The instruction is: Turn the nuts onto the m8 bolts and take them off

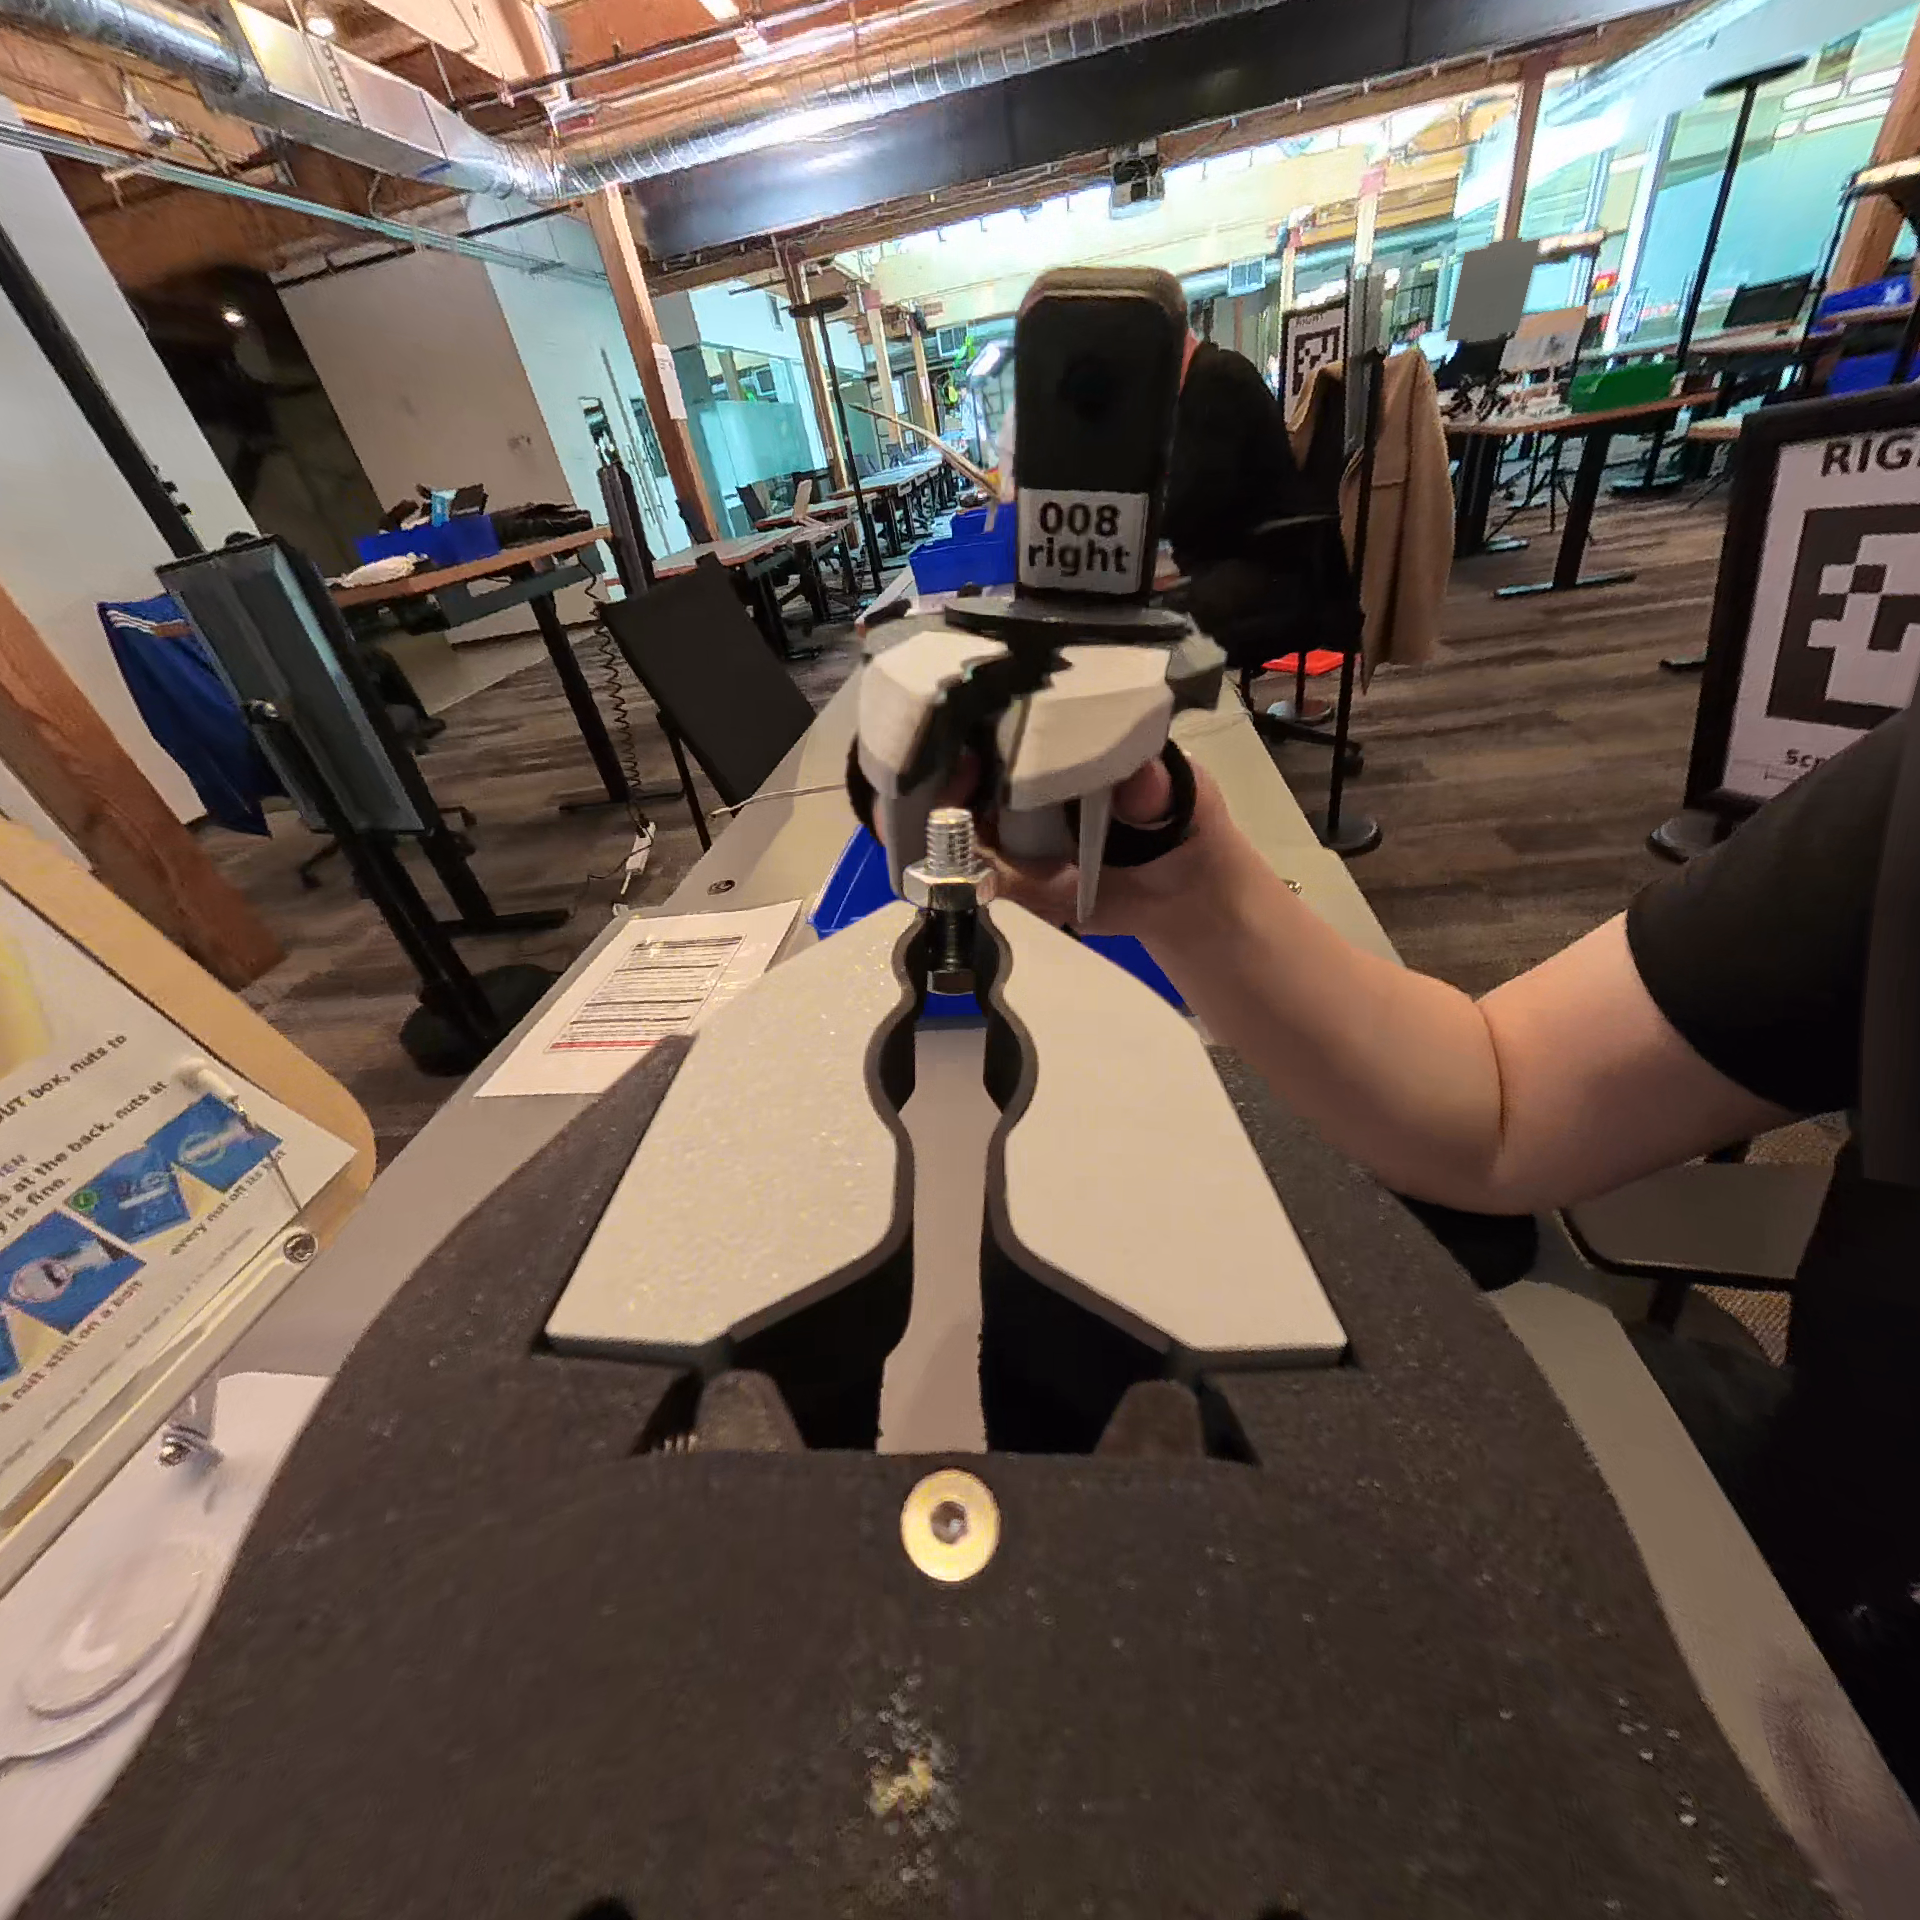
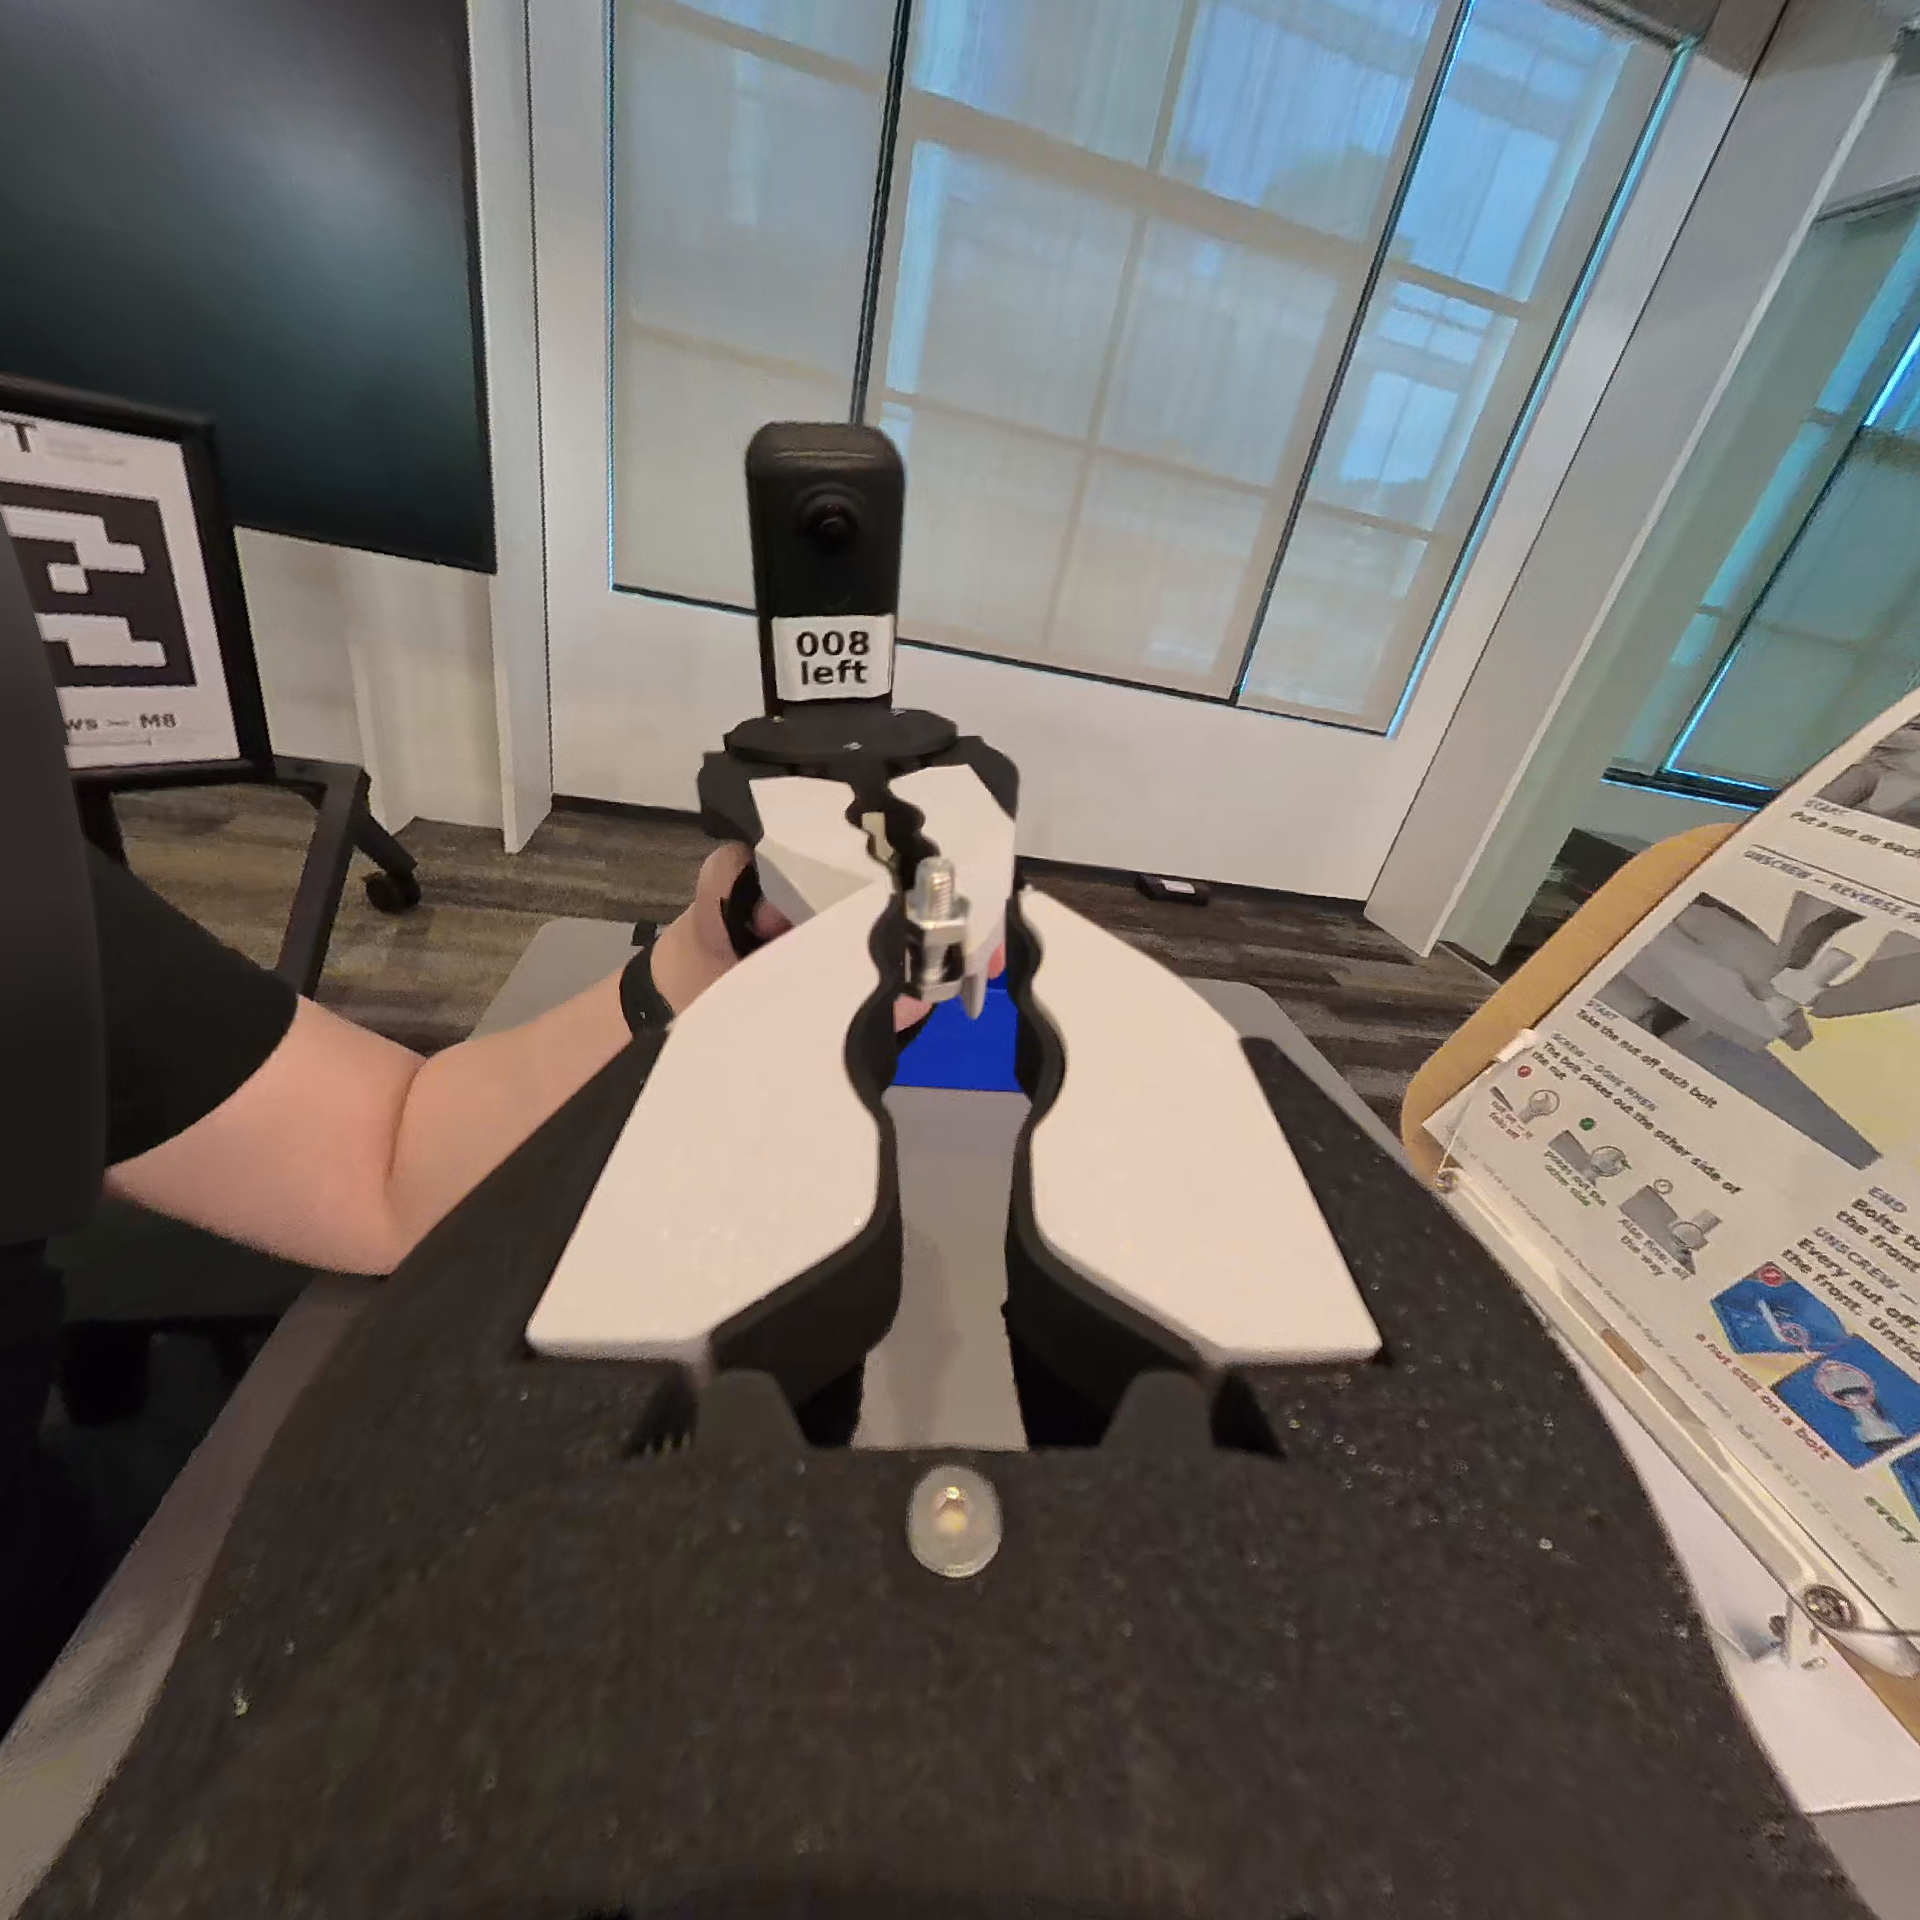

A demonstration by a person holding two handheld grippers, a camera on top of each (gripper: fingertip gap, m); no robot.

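Silver bolt (image 1: 948,902) and nut (image 1: 948,883); white, black-edged tongs (image 1: 948,971); blue bin (image 2: 961,1044) at 12 o'clock; grey desk (image 1: 748,831).

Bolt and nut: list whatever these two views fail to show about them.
- Right wrist view: the right gripper has its fingers either side of the nut, but their dark edges hide whether they touch it.
- Left wrist view: the bolt has its head sunk between the fingers of the left gripper, so it is mostly hidden.
- Both views: the blue bin is covered by the fingers, so its contents are unseen.
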